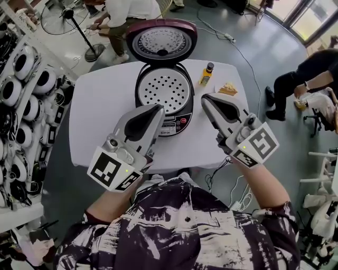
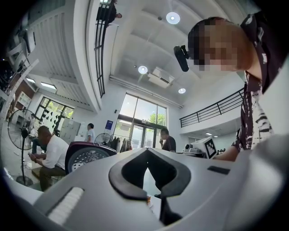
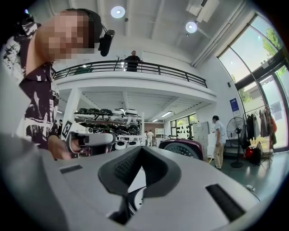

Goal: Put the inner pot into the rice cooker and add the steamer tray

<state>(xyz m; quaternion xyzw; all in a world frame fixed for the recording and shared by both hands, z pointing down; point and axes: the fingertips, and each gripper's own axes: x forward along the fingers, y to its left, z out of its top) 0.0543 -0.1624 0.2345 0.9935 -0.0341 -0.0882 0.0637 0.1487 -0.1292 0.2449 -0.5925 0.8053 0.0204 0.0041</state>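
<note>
Nearest, over the worktop's [image 1: 100, 105] near edge, the left gripper [image 1: 157, 109] and right gripper [image 1: 207, 98] hover side by side, each with its fingers closed together on nothing. Just beyond them, at the middle of the worktop, the rice cooker [image 1: 179, 122] stands with the perforated steamer tray [image 1: 165, 87] seated in its mouth and its lid [image 1: 161, 41] raised at the far edge. Near the far right corner stands a small bottle [image 1: 206, 74].

A large, high-ceilinged hall of the showroom or test-lab kind is shown. Shelves [image 1: 13, 216] crowded with round appliances [image 1: 24, 63] are seen along the left edge of the head view. A railed mezzanine [image 3: 135, 67], tall glazed doors [image 2: 140, 128] and a standing fan [image 1: 58, 16] are seen around a white counter [image 1: 100, 100].
</note>
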